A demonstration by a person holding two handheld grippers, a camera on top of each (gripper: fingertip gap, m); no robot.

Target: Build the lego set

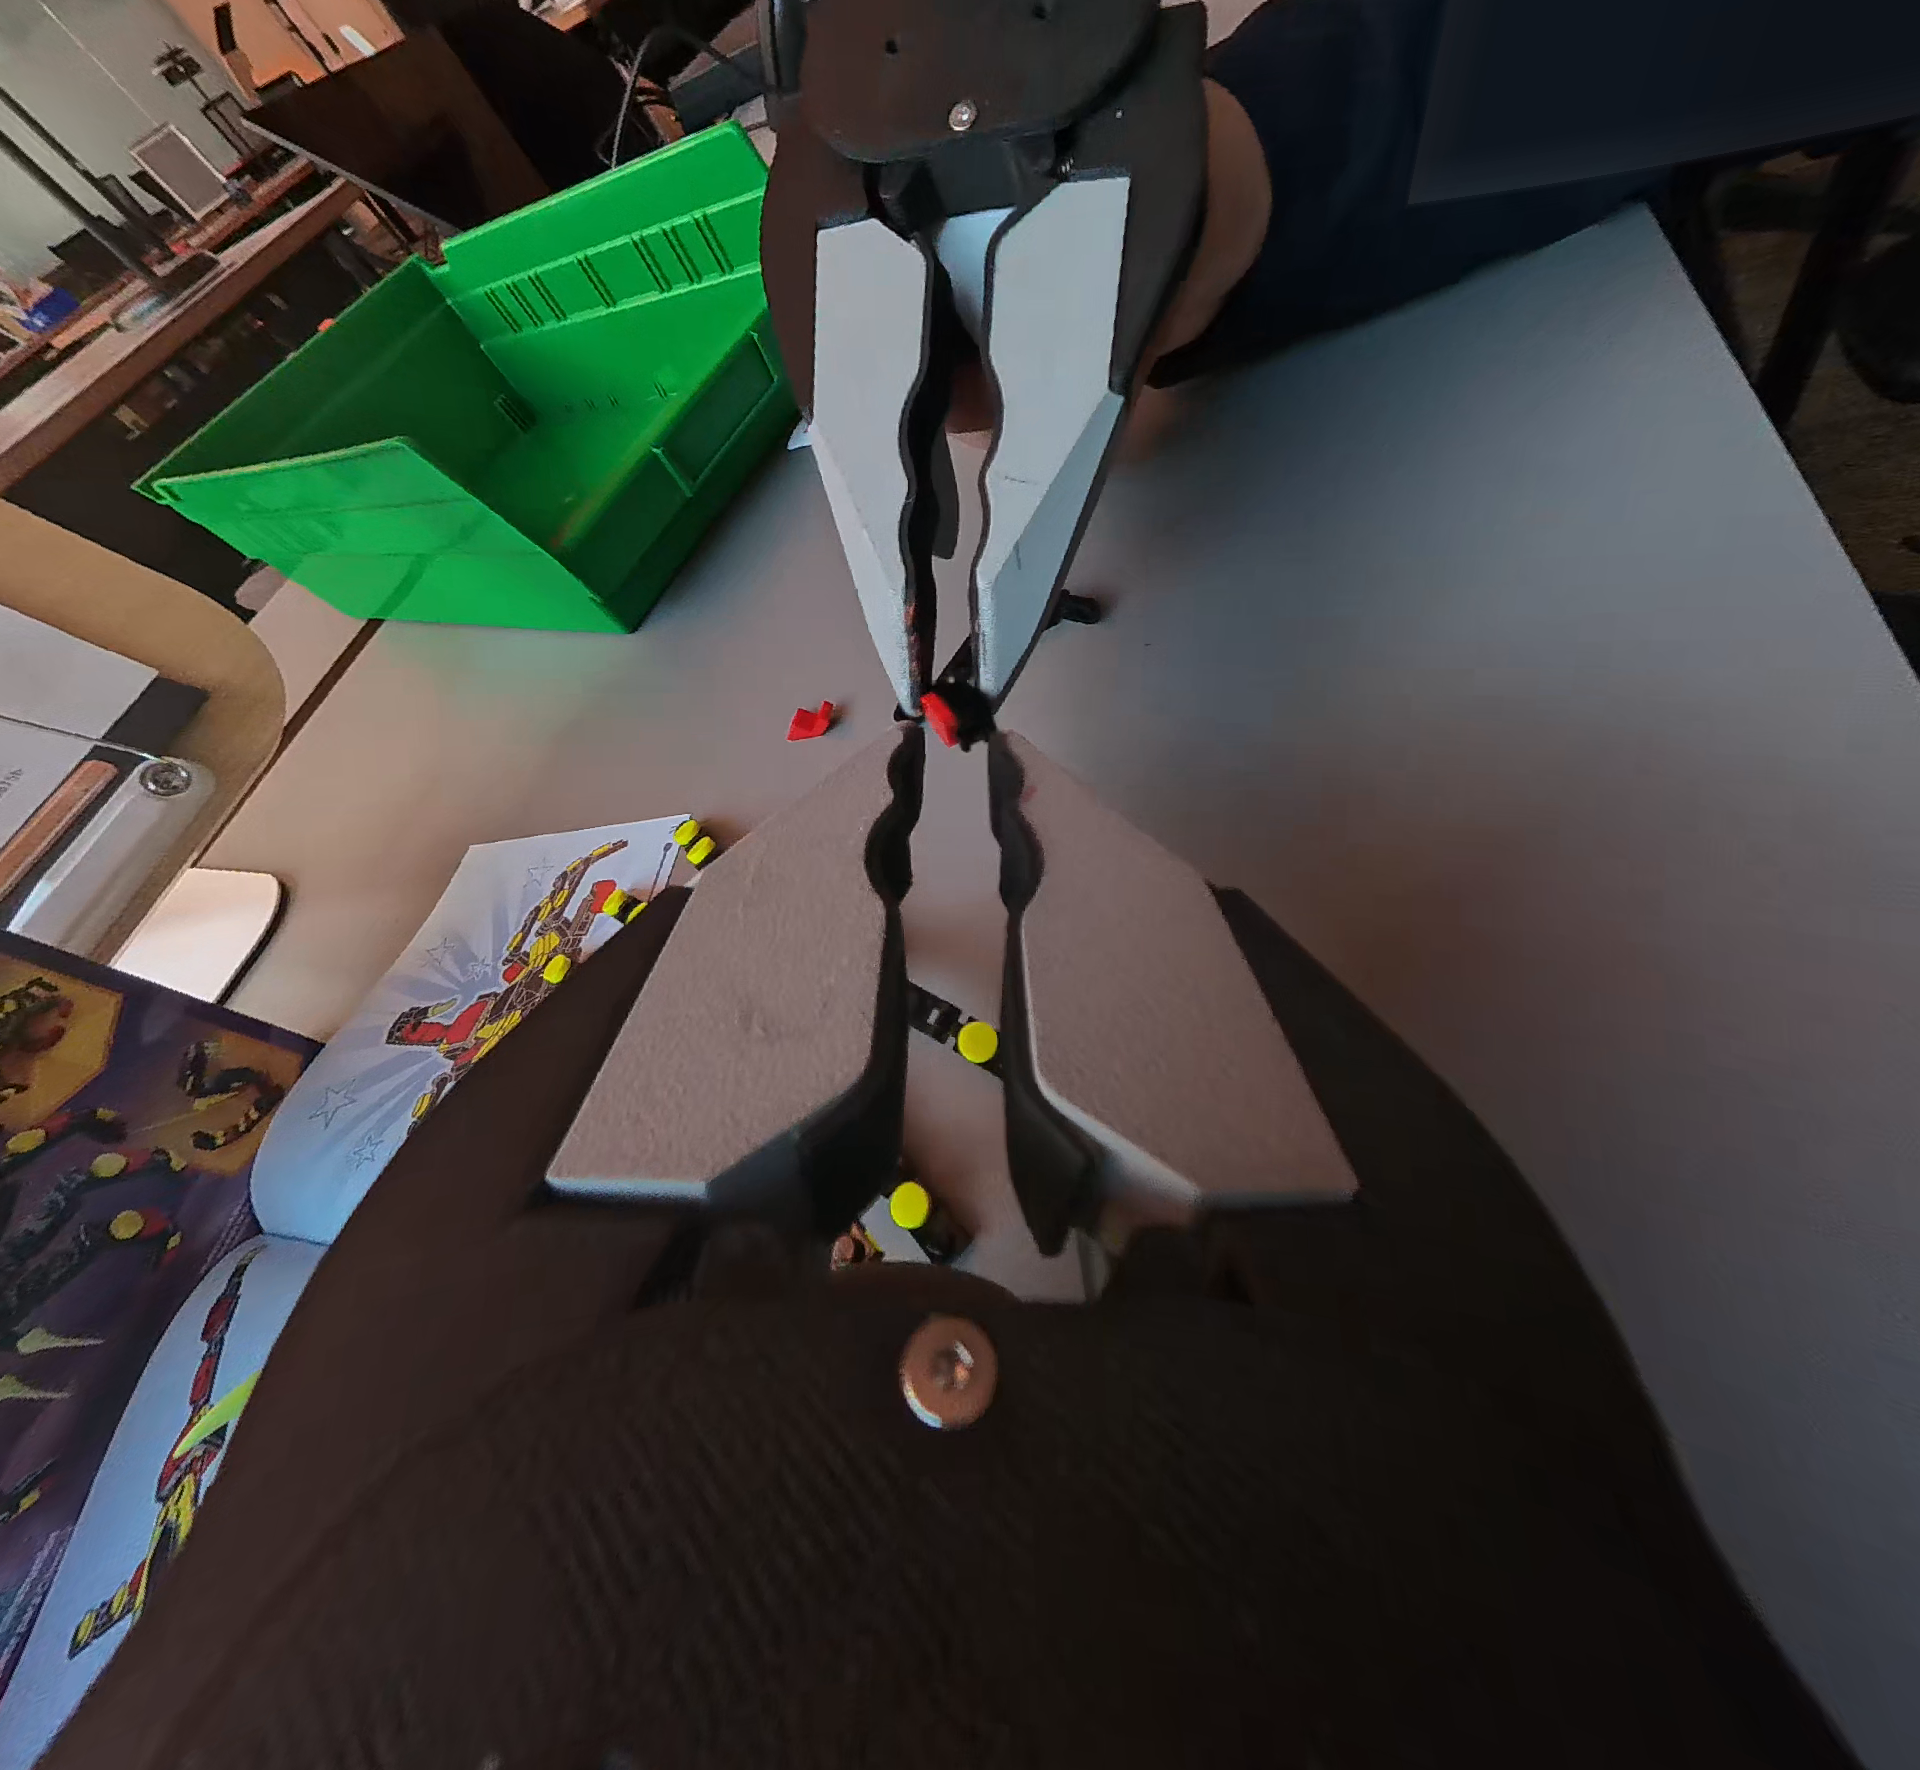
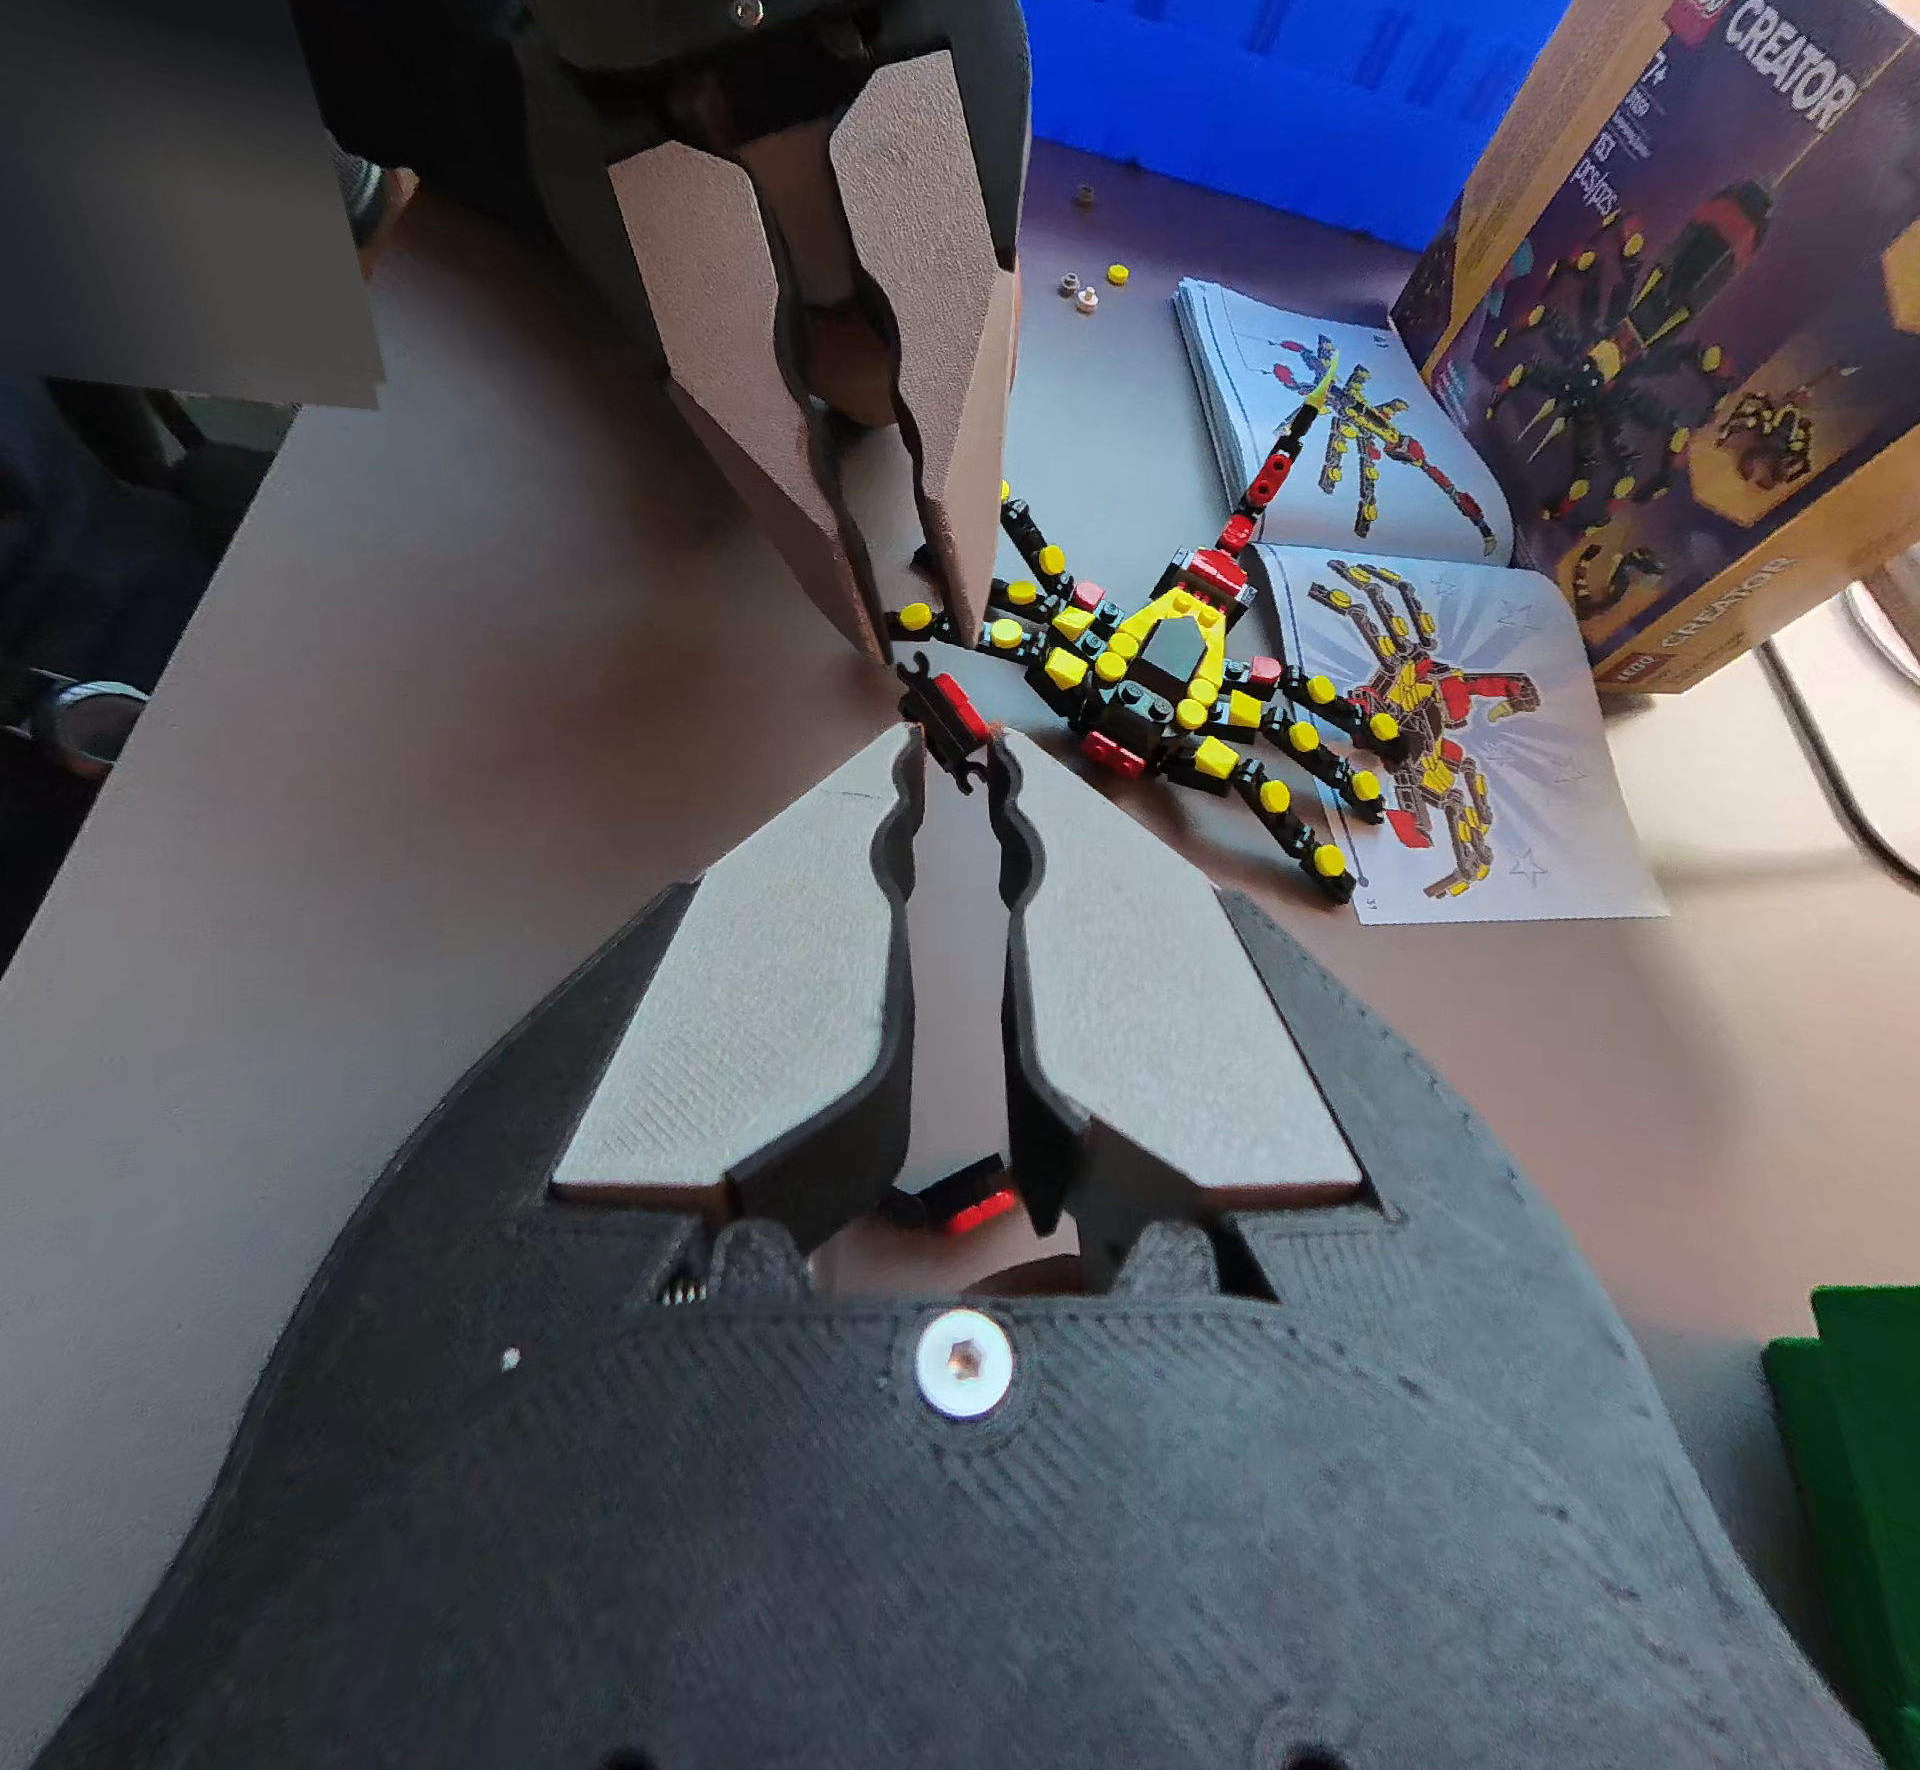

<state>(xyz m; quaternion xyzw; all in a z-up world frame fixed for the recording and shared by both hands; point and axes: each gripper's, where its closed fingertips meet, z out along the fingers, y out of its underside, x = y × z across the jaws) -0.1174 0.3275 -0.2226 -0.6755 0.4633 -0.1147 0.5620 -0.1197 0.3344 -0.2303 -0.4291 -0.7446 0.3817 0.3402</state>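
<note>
Black ribbed-plastic tongs (image 2: 951,754) with grey wedge fingers (image 2: 748,1014), one silver screw (image 2: 963,1362).

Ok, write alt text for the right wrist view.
Two grippers meet tip to tip over a grey table, the right gripper and the left gripper both pinching a small black-and-red Lego piece. Beside them lies a black, yellow and red Lego spider, by instruction booklets and the set's box.
</note>
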